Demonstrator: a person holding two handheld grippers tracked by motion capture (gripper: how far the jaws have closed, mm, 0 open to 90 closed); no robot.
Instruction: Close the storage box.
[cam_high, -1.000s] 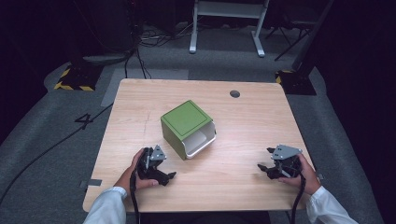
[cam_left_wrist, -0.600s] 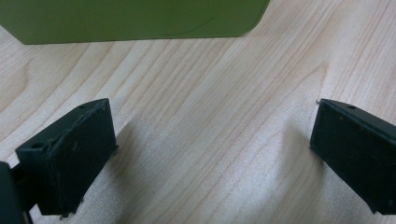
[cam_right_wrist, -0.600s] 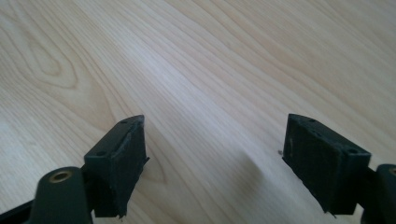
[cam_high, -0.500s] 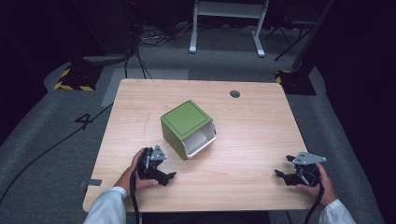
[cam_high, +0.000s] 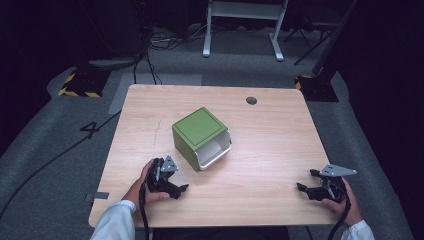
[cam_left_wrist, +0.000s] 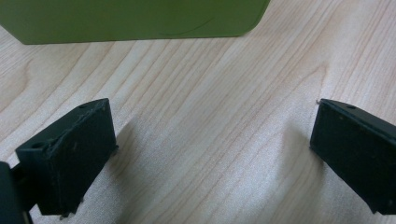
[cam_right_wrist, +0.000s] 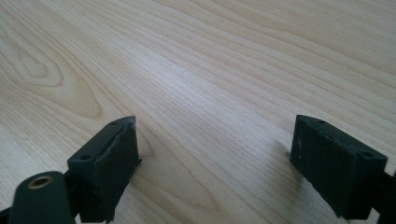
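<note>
My left gripper (cam_high: 176, 190) rests jaws wide apart and empty, the green box (cam_high: 199, 134) just ahead of it; my right gripper (cam_high: 309, 183), equally wide and empty, sits well apart from it; left is nearer.

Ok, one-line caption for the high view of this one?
Green box on a wooden table, with an open hand-held gripper resting either side: left, right.

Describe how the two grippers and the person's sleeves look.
Both the left gripper and the right gripper are black, each with two flat rectangular jaws with small holes. A grey three-cornered plate tops each. A black cable trails from each. The sleeves are white.
</note>
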